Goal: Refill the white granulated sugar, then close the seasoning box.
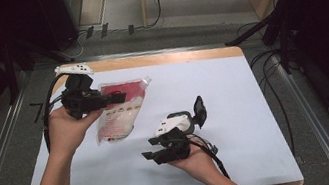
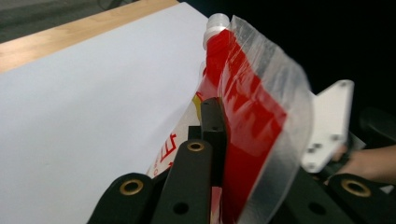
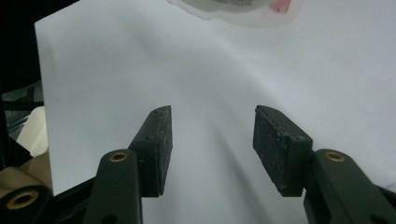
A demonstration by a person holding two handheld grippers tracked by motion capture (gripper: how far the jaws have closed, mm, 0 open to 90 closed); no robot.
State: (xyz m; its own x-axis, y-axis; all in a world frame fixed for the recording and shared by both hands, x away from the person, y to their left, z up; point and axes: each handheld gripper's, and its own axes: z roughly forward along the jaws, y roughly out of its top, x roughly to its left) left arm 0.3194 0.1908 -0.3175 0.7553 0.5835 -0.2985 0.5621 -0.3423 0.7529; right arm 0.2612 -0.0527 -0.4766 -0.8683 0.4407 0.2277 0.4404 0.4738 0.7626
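Left gripper [image 1: 120, 98] jaws clamp the red pouch [image 1: 120, 111]; right gripper [image 1: 148, 155] jaws wide, empty

Overhead view; two close jaw-cams (shared sheet [image 1: 233, 91])

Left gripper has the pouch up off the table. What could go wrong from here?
1. The left gripper pinches only a thin edge of the pouch, which hangs tilted; the slick film may slip out.
2. The spout is at the upper corner; I cannot tell if it is capped, so tilting could spill.
3. The right gripper is open and apart, giving no support.
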